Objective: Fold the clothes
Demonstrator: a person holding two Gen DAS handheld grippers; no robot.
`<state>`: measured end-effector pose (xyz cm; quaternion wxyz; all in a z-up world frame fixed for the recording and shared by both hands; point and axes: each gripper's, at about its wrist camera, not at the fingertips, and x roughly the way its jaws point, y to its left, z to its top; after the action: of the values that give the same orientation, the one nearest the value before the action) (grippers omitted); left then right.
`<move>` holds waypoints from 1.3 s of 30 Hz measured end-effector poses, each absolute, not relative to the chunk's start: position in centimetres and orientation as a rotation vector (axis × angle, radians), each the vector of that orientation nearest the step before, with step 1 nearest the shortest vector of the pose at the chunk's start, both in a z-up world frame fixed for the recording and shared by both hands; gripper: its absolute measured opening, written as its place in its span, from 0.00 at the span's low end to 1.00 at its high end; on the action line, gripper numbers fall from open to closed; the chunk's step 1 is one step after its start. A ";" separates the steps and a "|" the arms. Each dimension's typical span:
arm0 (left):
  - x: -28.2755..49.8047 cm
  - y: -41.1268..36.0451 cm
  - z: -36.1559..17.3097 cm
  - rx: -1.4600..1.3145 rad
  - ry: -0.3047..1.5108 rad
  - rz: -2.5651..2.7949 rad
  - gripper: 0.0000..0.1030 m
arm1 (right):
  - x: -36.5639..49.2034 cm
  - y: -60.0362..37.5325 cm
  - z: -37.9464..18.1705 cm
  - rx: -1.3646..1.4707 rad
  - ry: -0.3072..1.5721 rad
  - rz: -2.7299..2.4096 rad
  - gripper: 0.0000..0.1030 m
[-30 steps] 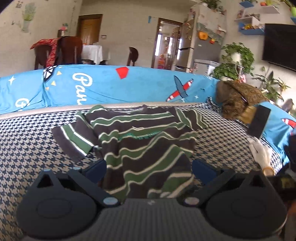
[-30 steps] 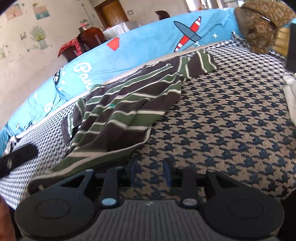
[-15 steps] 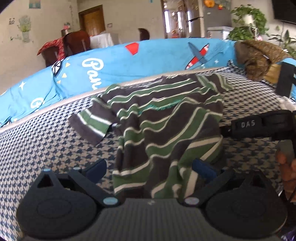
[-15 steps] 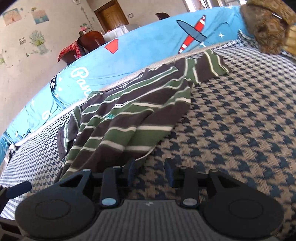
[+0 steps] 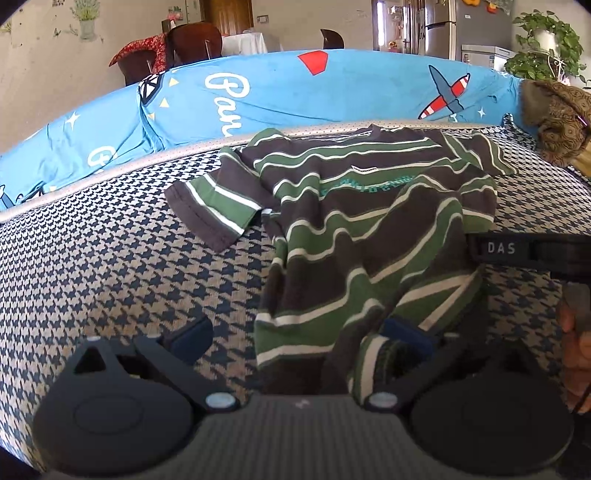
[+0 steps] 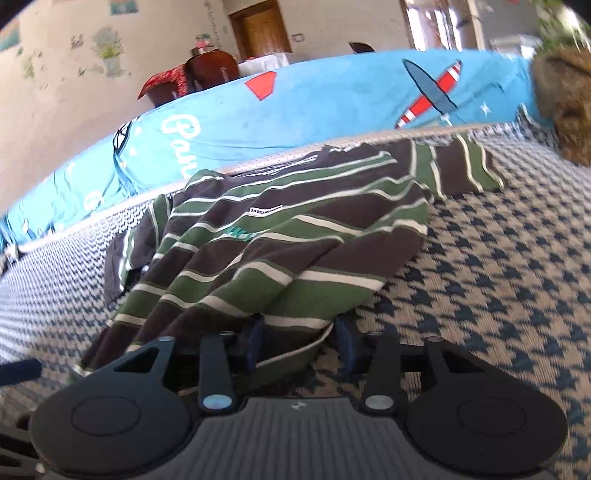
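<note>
soft striped shirt [image 5: 369, 221] rumples on houndstooth weave [image 5: 110, 277]; both the left gripper [image 5: 295, 336] and right gripper [image 6: 299, 339] gape around its hem.

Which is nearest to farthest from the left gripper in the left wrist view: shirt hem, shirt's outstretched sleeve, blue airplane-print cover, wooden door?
From the left gripper:
1. Shirt hem: lies between the open jaws, toward the right one.
2. Outstretched sleeve: ahead, left of centre, flat on the houndstooth cushion.
3. Blue airplane-print cover: behind the shirt, along the cushion's far edge.
4. Wooden door: back wall, top centre.
</note>
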<state>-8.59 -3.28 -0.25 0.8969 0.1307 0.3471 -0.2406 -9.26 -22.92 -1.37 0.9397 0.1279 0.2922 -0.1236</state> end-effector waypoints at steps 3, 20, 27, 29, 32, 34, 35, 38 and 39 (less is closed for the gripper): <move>-8.5 -3.2 -0.3 0.266 0.724 -0.500 1.00 | -9.4 -22.7 -1.5 0.242 0.590 -0.258 0.15; -8.8 -2.8 0.6 0.241 0.687 -0.508 1.00 | -18.3 -20.4 4.5 0.108 0.432 -0.431 0.04; -9.4 -2.7 0.9 0.248 0.664 -0.515 1.00 | -18.7 -23.3 2.5 0.256 0.525 -0.469 0.04; -9.4 -2.6 0.9 0.241 0.665 -0.519 1.00 | -19.0 -24.3 2.2 0.335 0.517 -0.448 0.05; -9.4 -2.6 1.0 0.236 0.664 -0.523 1.00 | -19.1 -25.0 1.8 0.407 0.505 -0.405 0.12; -9.5 -2.7 1.0 0.236 0.662 -0.527 1.00 | -18.8 -25.3 1.6 0.451 0.503 -0.367 0.17; -9.5 -2.8 1.0 0.237 0.663 -0.529 1.00 | -18.5 -25.4 1.5 0.469 0.508 -0.356 0.20; -9.6 -3.0 0.9 0.245 0.663 -0.532 1.00 | -17.6 -25.7 1.1 0.518 0.516 -0.337 0.27; -9.6 -3.0 0.9 0.247 0.664 -0.533 1.00 | -17.4 -25.8 1.0 0.531 0.521 -0.335 0.28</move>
<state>-9.59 -3.04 0.88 0.9034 0.1197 0.3211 -0.2579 -17.38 -25.78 0.95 0.9179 0.2582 0.2533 -0.1631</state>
